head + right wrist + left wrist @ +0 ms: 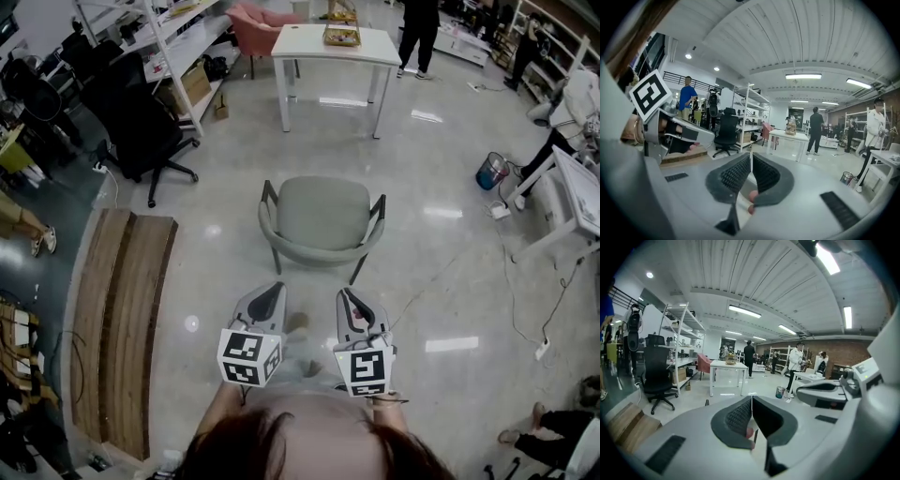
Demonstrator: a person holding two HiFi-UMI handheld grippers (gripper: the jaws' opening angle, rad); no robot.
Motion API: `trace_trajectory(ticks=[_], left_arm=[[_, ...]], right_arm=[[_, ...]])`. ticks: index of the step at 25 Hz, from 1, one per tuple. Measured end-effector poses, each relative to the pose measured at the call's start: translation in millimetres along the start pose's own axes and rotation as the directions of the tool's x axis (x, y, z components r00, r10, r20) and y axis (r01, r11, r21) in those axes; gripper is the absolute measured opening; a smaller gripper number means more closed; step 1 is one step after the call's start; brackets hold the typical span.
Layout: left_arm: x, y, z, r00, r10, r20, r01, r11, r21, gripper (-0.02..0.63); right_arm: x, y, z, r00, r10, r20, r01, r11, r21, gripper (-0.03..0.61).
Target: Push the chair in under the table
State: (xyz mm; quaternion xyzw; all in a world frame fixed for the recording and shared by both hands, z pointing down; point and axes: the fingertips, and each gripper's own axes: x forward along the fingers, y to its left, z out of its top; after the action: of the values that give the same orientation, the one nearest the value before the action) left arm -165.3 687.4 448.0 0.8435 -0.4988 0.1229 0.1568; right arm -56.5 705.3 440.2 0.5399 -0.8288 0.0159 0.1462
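The green chair (323,220) is sitting in the middle of the head view with its curved back facing the person, well apart from the white table (333,47) at the upper centre, so a long push across the glossy floor is probably lying ahead. The left gripper (265,298) and the right gripper (349,300) are hovering just below the chair back, not touching it, and both are showing their jaws pressed together with nothing between them. Pushing with such narrow closed tips is risking a slip off the rounded back, and uneven pressure from the two sides is likely to be turning the chair off line. If it is arriving crooked, its arms or legs may be knocking a table leg and shaking the basket (341,36) on top. A thin cable (441,274) is trailing on the floor at the chair's lower right and could be catching a leg. A person (419,33) is standing just behind the table. As for containers, the basket is holding something yellowish that is too small to name; the blue bucket (491,171) at the right and the cardboard box (192,86) under the shelves at the upper left are not showing their contents.
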Motion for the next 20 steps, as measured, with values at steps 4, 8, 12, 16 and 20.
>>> trace_trajectory(ticks=[4,8,12,16,20], left_arm=[[27,10,2,0.999,-0.021,-0.024,0.022,0.999,0.045,0.009],[51,20,1,0.998,-0.037,-0.050,0.040,0.997,0.071,0.011],[75,27,-4,0.995,-0.059,-0.084,0.069,0.991,0.117,0.045],[95,36,-15,0.990,-0.067,-0.127,0.089,0.981,0.171,0.094],[115,40,-24,0.982,-0.081,-0.172,0.121,0.964,0.239,0.109]], right_arm=[[26,-9,-3,1.000,0.005,-0.019,-0.005,1.000,-0.015,0.023],[51,-13,-11,0.998,0.026,-0.053,-0.028,0.999,-0.037,0.042],[74,-17,-22,0.994,0.048,-0.096,-0.055,0.997,-0.061,0.084],[92,-20,-31,0.987,0.056,-0.153,-0.074,0.991,-0.112,0.103],[109,-22,-40,0.978,0.071,-0.194,-0.102,0.983,-0.154,0.120]])
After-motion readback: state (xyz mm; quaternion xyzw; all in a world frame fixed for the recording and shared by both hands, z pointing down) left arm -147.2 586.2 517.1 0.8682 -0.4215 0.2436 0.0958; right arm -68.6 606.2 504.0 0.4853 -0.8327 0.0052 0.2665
